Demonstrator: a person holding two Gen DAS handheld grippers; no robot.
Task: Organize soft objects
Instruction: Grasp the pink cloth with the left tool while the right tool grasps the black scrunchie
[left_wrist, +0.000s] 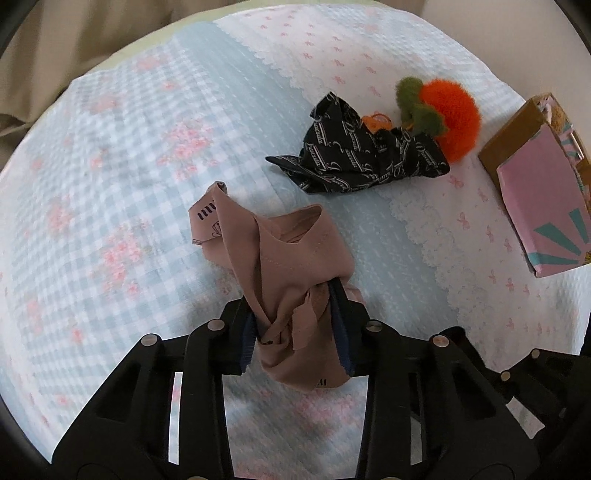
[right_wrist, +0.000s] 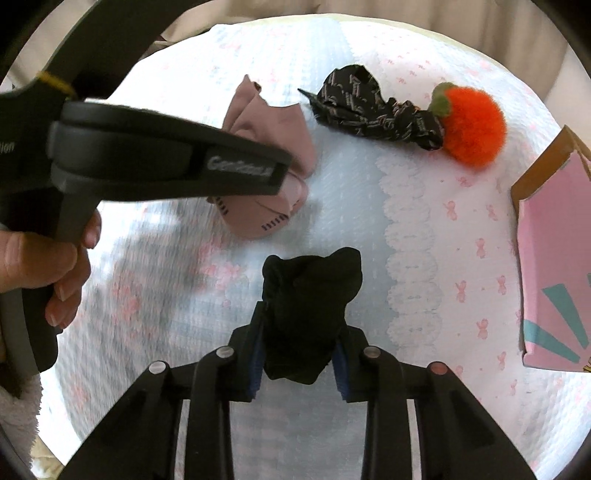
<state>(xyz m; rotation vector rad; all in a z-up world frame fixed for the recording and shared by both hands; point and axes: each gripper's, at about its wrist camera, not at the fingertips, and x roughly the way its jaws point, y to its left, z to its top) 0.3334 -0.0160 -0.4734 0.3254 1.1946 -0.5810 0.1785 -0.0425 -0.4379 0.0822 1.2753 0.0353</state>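
Note:
My left gripper (left_wrist: 295, 325) is shut on a dusty-pink cloth (left_wrist: 280, 258), which hangs from it above the bed; the cloth also shows in the right wrist view (right_wrist: 273, 140) behind the left gripper's body. My right gripper (right_wrist: 299, 350) is shut on a bunched black cloth (right_wrist: 306, 295). A black scarf with pale lettering (left_wrist: 354, 155) (right_wrist: 373, 107) lies crumpled on the bed farther off. An orange fluffy plush with green leaves (left_wrist: 450, 110) (right_wrist: 469, 125) sits touching the scarf's right end.
The bed cover (left_wrist: 110, 184) is pale blue check with pink flowers on the left and white with pink bows on the right (right_wrist: 461, 240). A pink and brown paper bag (left_wrist: 535, 184) (right_wrist: 554, 266) lies at the right edge. Beige curtain behind.

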